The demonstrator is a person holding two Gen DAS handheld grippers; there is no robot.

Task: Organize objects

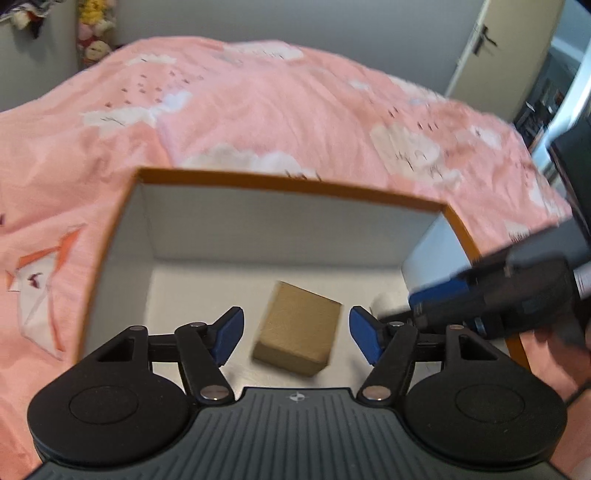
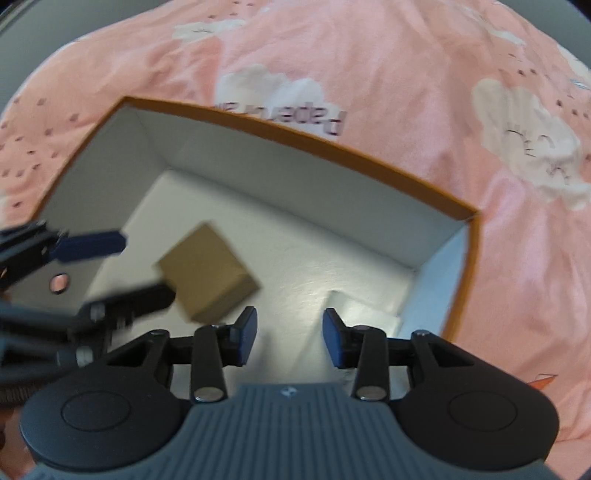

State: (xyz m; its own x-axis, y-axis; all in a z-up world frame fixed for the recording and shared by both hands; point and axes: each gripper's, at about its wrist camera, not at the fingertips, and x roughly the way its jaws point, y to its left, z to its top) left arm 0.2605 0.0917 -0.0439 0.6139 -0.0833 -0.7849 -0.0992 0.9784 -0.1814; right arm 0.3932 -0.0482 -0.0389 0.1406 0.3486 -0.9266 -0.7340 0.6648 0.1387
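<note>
An open box with an orange rim (image 1: pixel 288 183) and white inside sits on a pink bedspread; it also shows in the right wrist view (image 2: pixel 303 136). A small brown cardboard box (image 1: pixel 299 328) lies on its floor, also seen from the right (image 2: pixel 208 269). My left gripper (image 1: pixel 296 334) is open, its blue pads either side of the brown box and apart from it. My right gripper (image 2: pixel 290 338) is open and empty above the box's near right corner, over a small white object (image 2: pixel 369 314). The right gripper also shows in the left wrist view (image 1: pixel 491 295).
The pink bedspread (image 1: pixel 258 103) with white cloud prints surrounds the box on all sides. A door (image 1: pixel 491 48) stands at the back right and stuffed toys (image 1: pixel 92 33) hang at the back left. The left gripper's fingers (image 2: pixel 88 243) reach into the box from the left.
</note>
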